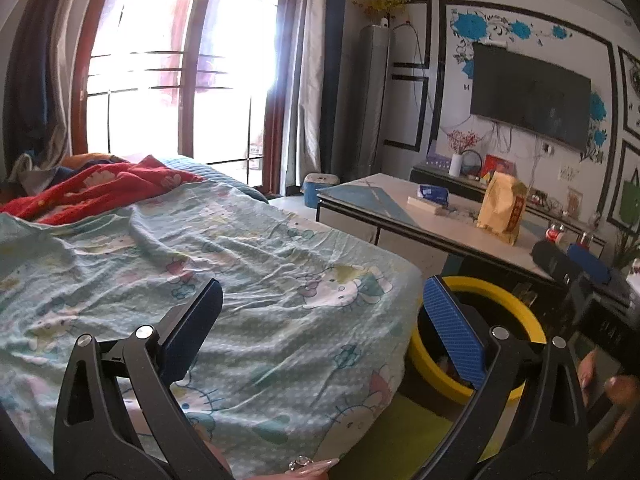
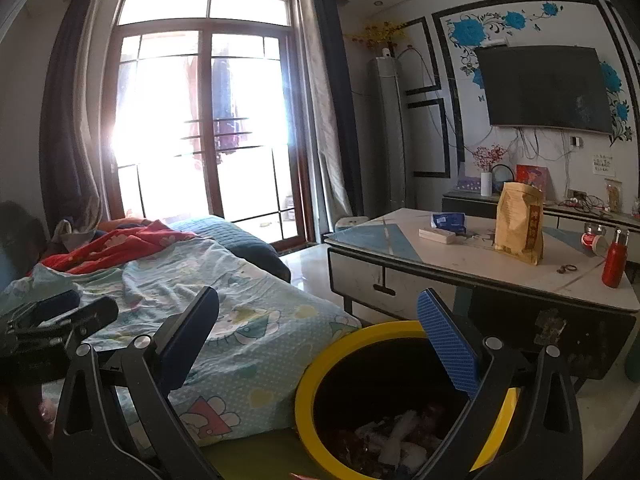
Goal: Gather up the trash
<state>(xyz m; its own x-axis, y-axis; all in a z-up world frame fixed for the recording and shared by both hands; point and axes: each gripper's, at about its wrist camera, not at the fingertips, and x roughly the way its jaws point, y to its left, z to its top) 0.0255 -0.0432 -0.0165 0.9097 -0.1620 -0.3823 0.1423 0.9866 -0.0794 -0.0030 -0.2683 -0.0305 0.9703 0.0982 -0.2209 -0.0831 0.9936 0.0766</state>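
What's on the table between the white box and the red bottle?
In the right wrist view, the yellow snack bag stands upright on the table between the white box and the red bottle.

yellow-rimmed bin (image 2: 308, 384) mouth unobstructed, hemmed between bed (image 2: 224, 320) and table (image 2: 460, 272)

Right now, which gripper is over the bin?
The right gripper, open, hangs above the yellow-rimmed bin; the left gripper, also open, sits over the bed sheet.

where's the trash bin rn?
The yellow-rimmed trash bin sits on the floor at the bottom of the right wrist view, between the bed and the coffee table, just under the open right gripper.
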